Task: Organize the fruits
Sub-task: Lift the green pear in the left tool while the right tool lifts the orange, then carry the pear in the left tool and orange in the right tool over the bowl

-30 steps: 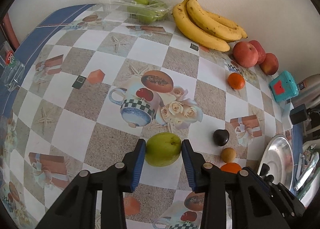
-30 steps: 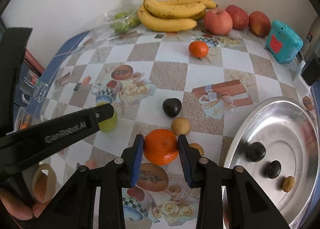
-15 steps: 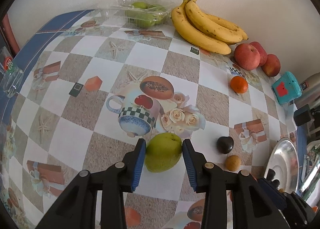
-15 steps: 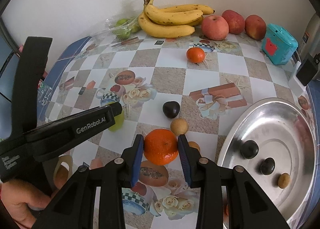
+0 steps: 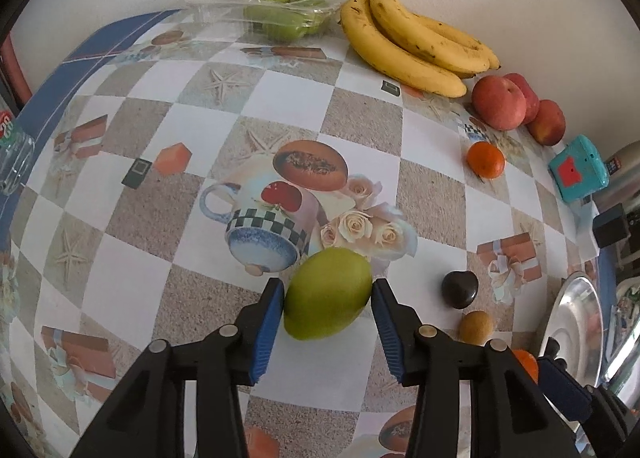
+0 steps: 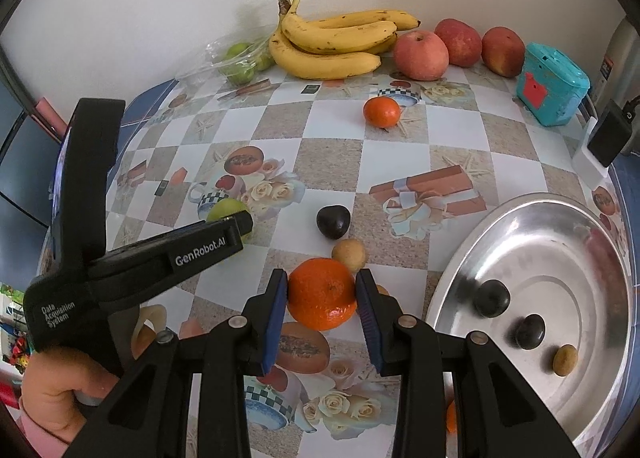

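My left gripper (image 5: 327, 300) is shut on a green pear-like fruit (image 5: 327, 294) and holds it above the patterned tablecloth; fruit and gripper also show in the right wrist view (image 6: 224, 210). My right gripper (image 6: 322, 294) is shut on an orange (image 6: 322, 294), lifted over the cloth. A second small orange (image 6: 381, 111) lies near the back. Bananas (image 6: 332, 42), three red apples (image 6: 420, 55) and a bag of green fruit (image 6: 240, 62) line the wall. A dark plum (image 6: 333, 221) and a small tan fruit (image 6: 349, 254) lie just beyond the held orange.
A steel tray (image 6: 472, 258) at the right holds two dark plums (image 6: 491, 298) and a tan fruit (image 6: 565, 360). A teal box (image 6: 550, 84) and a black charger (image 6: 608, 134) stand at the back right. A glass (image 5: 14, 156) sits at the left edge.
Both grippers have risen and drawn back from the table with their fruits. The green fruit has tilted in the left gripper. The orange stays gripped in the right.
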Tool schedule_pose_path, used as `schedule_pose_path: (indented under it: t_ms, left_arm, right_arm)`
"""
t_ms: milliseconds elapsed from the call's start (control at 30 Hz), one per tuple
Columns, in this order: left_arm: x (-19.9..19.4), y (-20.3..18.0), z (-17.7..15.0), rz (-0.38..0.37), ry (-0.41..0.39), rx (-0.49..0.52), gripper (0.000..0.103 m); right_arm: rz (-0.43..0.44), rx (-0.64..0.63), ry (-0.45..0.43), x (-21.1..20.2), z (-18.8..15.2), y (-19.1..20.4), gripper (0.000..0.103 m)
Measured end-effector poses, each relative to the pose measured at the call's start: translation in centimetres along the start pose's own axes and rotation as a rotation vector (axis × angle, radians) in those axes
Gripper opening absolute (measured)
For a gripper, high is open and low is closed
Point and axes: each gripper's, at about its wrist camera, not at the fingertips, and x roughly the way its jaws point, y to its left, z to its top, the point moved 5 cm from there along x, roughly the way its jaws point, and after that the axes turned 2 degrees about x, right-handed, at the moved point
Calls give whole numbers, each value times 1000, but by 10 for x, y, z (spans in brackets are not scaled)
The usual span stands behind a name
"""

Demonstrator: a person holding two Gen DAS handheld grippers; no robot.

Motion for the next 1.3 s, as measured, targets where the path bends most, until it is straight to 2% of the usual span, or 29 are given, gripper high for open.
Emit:
schedule_pose_path:
  t_ms: [267,667,833,1300]
  left_arm:
    - [-5,2,-1,28,8,-2,47]
    - [-41,-7,3,-6,-36,-24,47]
    - [-47,-30,-3,-30,-38,20,47]
    - [-61,-124,-37,-175,-4,213,47]
  right_arm:
    - [3,11,-1,-1,1,-3,36]
    - [2,81,-9,-15,2,-22,36]
    - [-32,146,-23,-27,2,-47,36]
    - [-170,388,-70,-58,-14,-148,37]
